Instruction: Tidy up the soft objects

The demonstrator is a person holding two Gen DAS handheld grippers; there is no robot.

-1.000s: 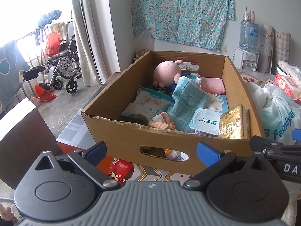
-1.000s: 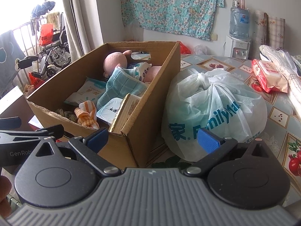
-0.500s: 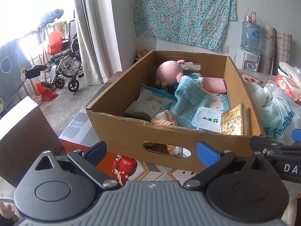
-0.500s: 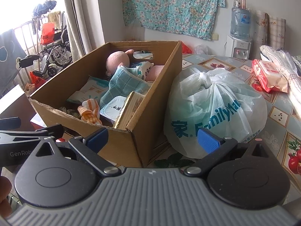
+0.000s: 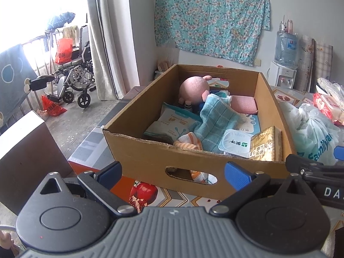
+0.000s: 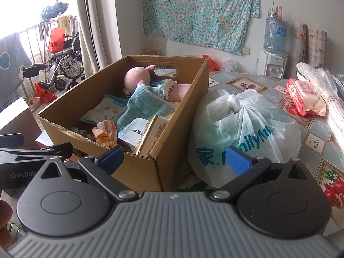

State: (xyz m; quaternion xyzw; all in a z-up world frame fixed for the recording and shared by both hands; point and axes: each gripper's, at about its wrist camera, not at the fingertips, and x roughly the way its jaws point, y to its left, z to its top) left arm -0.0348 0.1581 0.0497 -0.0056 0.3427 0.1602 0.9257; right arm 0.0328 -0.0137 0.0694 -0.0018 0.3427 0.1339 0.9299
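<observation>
A brown cardboard box [image 5: 142, 161] [image 6: 137, 172] stands on the patterned table, holding a pink plush toy [image 5: 193, 90] [image 6: 137, 76], a teal checked towel [image 5: 217, 120] [image 6: 146, 105], an orange striped cloth [image 5: 189, 142] [image 6: 105, 132], wipe packs and a gold carton [image 5: 266, 146]. My left gripper [image 5: 173, 175] is open and empty, held back from the box's near wall. The right gripper [image 6: 175, 159] is also open and empty, facing the box's near right corner.
A knotted white plastic bag [image 6: 243, 133] [image 5: 311, 129] lies against the box's right side. A red wipes pack [image 6: 305, 94] and white cloth [image 6: 322, 86] sit at the table's right. A wheelchair [image 5: 73, 79] stands by the curtain; a water dispenser [image 6: 273, 49] at the back wall.
Both grippers have drawn back slightly from the box, so it sits a little farther and higher in each view. Nothing in the box has moved.
</observation>
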